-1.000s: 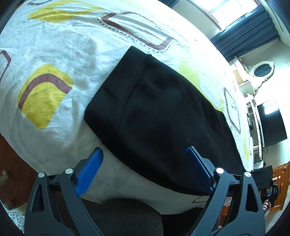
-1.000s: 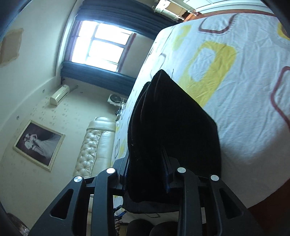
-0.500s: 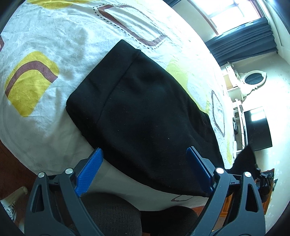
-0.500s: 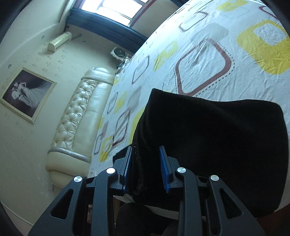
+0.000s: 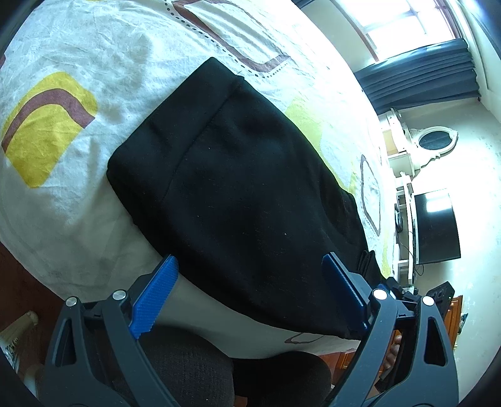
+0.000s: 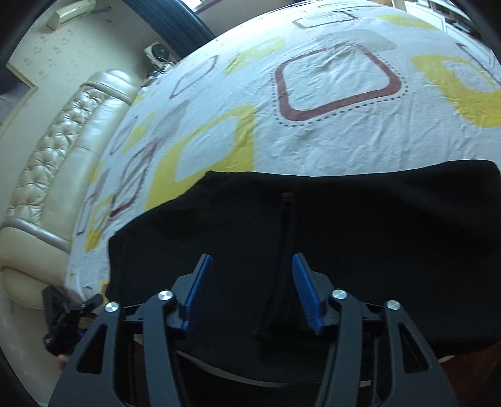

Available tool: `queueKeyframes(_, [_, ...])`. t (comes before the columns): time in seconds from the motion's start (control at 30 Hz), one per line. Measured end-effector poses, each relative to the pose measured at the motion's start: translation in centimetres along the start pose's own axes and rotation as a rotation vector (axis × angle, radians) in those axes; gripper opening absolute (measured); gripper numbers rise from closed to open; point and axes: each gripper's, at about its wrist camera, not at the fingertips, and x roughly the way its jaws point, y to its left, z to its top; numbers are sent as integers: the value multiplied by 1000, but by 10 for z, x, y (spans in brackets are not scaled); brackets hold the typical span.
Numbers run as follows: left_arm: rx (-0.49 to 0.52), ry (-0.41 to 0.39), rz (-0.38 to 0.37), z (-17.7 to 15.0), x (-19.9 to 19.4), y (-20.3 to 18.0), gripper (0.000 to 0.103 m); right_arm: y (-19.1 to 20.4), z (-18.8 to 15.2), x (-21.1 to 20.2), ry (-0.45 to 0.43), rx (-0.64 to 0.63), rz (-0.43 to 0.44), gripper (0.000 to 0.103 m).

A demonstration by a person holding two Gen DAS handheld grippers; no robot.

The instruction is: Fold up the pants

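Black pants [image 5: 250, 200] lie folded on the bed [image 5: 78, 62]. Left gripper [image 5: 250, 294] fingers spread wide, empty; right gripper [image 6: 252, 294] fingers opening, gripping nothing.

Both cameras sit close above the near edge of the bed [image 5: 78, 194], each tilted steeply down along its own gripper's fingers. The left one faces toward the window [image 5: 404, 28] and television [image 5: 436, 228], the right one toward the headboard [image 6: 53, 162]. Both share the black pants [image 5: 244, 194] on the patterned sheet.
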Motion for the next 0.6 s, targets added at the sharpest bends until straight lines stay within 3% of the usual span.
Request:
queueKeyframes(0.07, [0,2,6,0,1,-1,93,2,-3,8,7,-57,-151,65])
queueKeyframes(0.13, [-2,4,7,-1,3,-2,93,8,-7,17,17,-116,-253,66])
queueKeyframes(0.2, [1,7,9,-1,4,-2,93,18,-12,29,38,-183,-330,67])
queueKeyframes(0.27, [6,15,16,-2,5,-3,93,28,-19,42,57,-246,-393,74])
queueKeyframes(0.4, [-3,27,24,-5,9,-4,93,38,-30,62,78,-354,-491,75])
queueKeyframes(0.43, [-8,32,24,-5,10,-4,93,34,-29,62,80,-344,-487,69])
queueKeyframes(0.47, [-13,34,23,-5,10,-3,93,30,-26,59,79,-331,-491,57])
queueKeyframes(0.53, [-27,38,22,-6,11,0,93,20,-20,52,83,-302,-456,50])
queueKeyframes(0.6, [-47,49,16,-6,13,3,93,13,-14,45,86,-275,-413,36])
